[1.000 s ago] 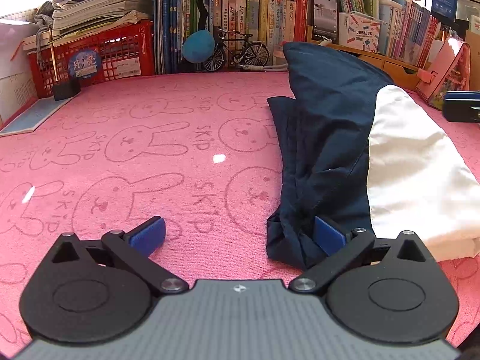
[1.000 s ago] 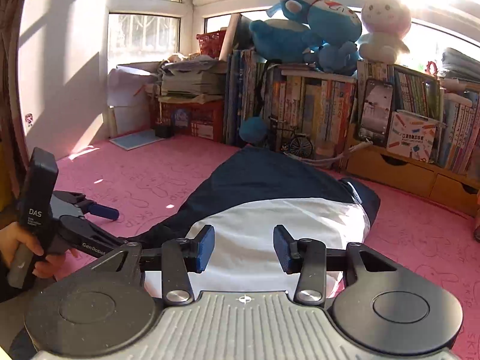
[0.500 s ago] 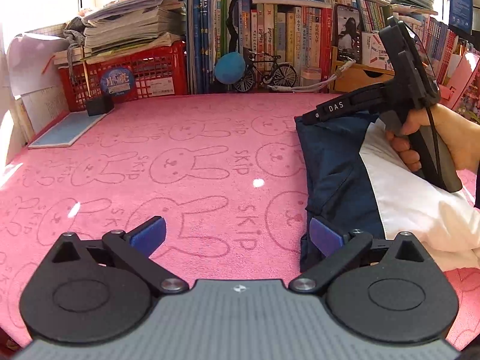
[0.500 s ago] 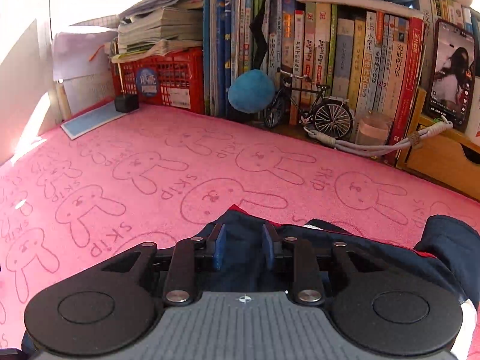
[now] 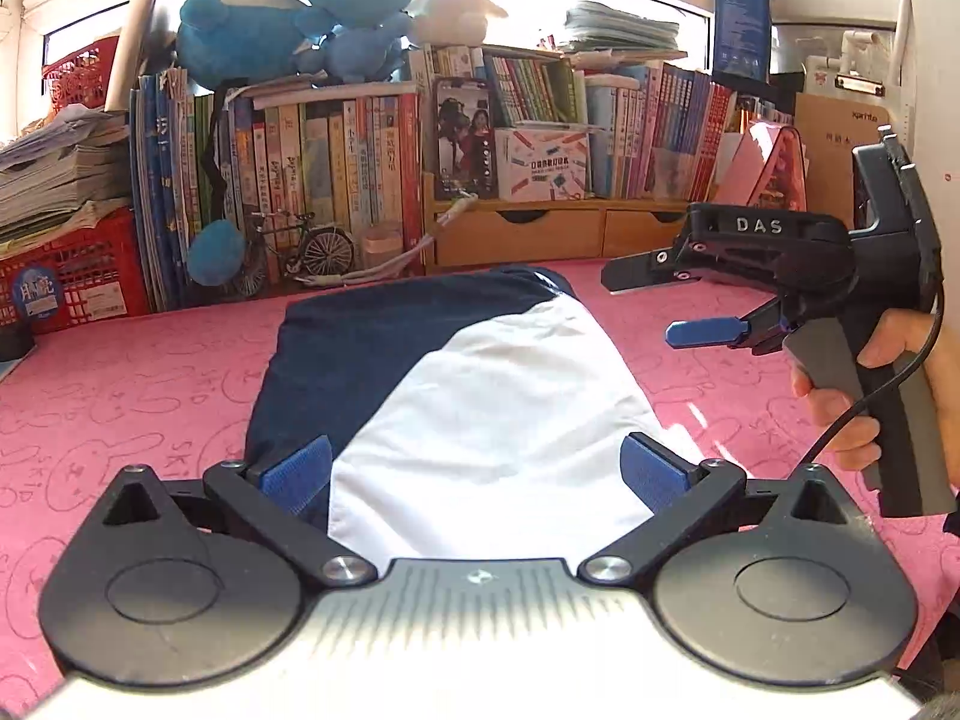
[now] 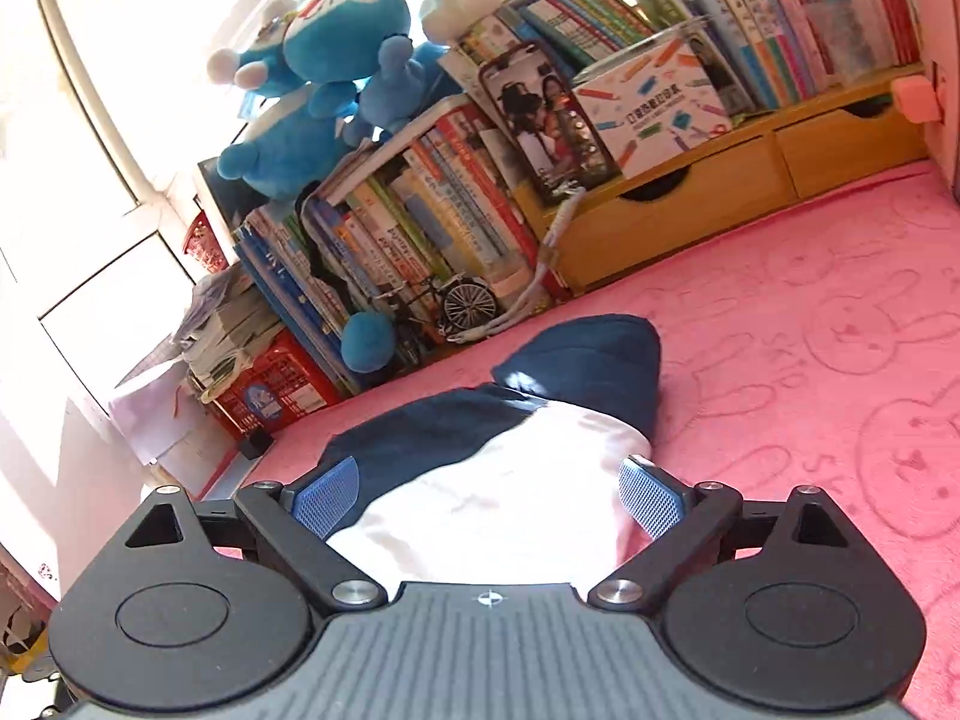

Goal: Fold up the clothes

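A pink mat (image 5: 150,372) with bunny drawings covers the whole surface, and a wall of books (image 5: 312,162) with blue plush toys (image 5: 288,18) on top stands along its far edge. At the far left a red basket (image 5: 66,276) holds a stack of papers. From there the mat is bare, with lots of room to move, up to the left side of the folded garment (image 5: 456,396). A small toy bicycle (image 5: 300,252) stands by the books, just past the far end of the cloth. The garment lies flat in the middle of the mat. It is dark blue on its left and far part and white on its near and right part, with a slanted line where the two colors meet. In the right wrist view a dark blue rounded flap sticks out at its far end. The left gripper (image 5: 474,474) is above the near end of the garment with its jaws wide apart and nothing pinched. Right of the garment the mat is bare again, back to the wooden drawers (image 5: 552,234). The right gripper (image 5: 672,306) is over that open part, held by a hand (image 5: 864,396). Its jaws are opening, and in its own view the white cloth shows between the blue pads (image 6: 327,495) but they do not squeeze it.
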